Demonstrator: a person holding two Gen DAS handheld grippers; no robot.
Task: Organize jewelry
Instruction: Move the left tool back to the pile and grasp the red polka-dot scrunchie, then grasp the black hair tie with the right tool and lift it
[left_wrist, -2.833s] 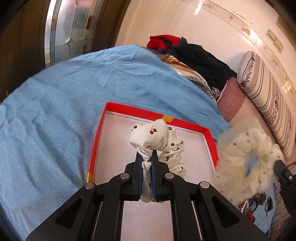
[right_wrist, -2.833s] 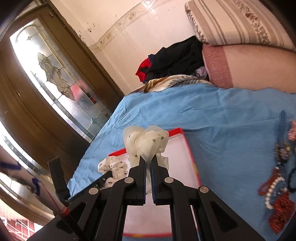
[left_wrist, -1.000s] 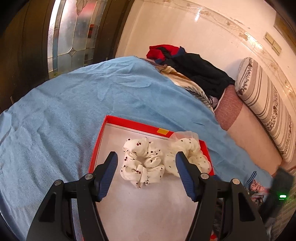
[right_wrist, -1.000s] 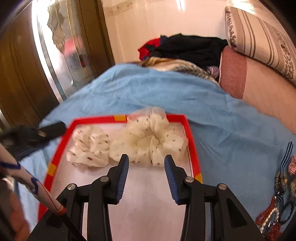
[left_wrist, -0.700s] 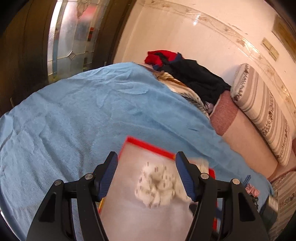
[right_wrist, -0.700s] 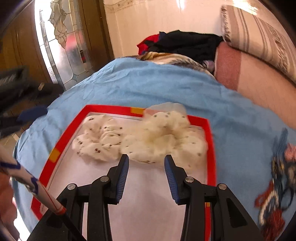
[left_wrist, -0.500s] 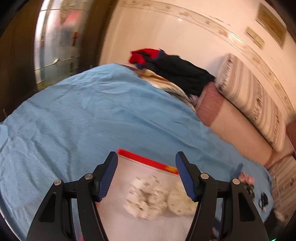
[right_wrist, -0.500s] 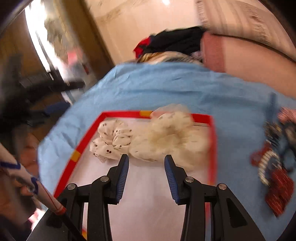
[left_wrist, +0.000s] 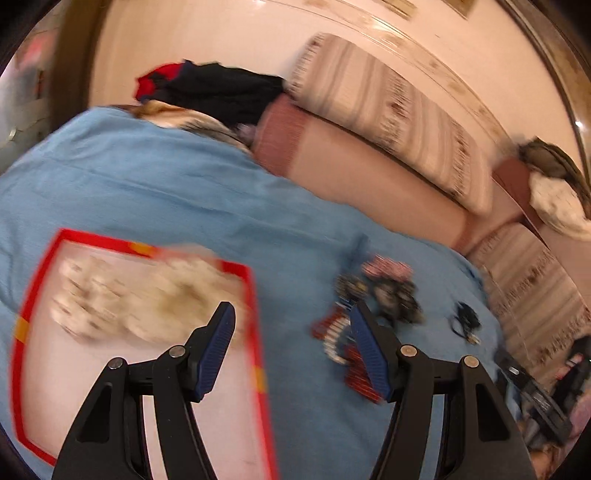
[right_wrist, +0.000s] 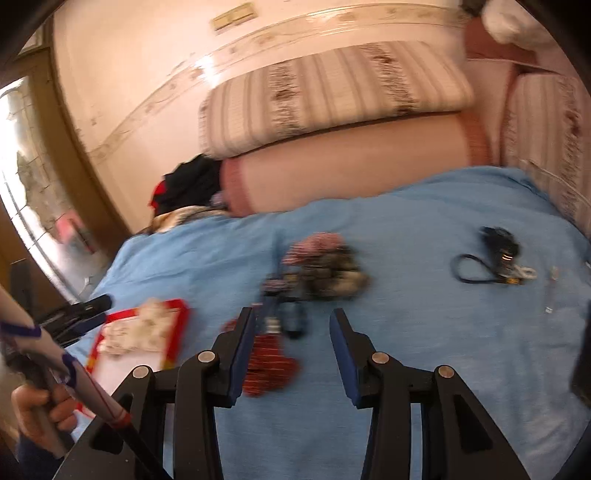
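A red-rimmed tray (left_wrist: 258, 332) lies on the blue sheet; it holds a cherry-print white scrunchie (left_wrist: 85, 295) and a dotted cream scrunchie (left_wrist: 184, 291), side by side, blurred. The tray also shows in the right wrist view (right_wrist: 173, 332). A heap of jewelry (left_wrist: 369, 295) with red beads, pink and dark pieces lies right of the tray; in the right wrist view the heap (right_wrist: 314, 269) sits just beyond my fingertips. My left gripper (left_wrist: 291, 317) is open and empty, between tray and heap. My right gripper (right_wrist: 291, 321) is open and empty, before the heap.
A dark cord with small bits (right_wrist: 491, 258) lies on the sheet at the right. Striped pillows (right_wrist: 332, 96) and a pink bolster (right_wrist: 351, 170) line the back. A pile of dark and red clothes (left_wrist: 210, 88) sits at the far left corner.
Both grippers let go of the scrunchies, which now lie in the tray. Both grippers then swung right, away from the tray, toward the jewelry heap.
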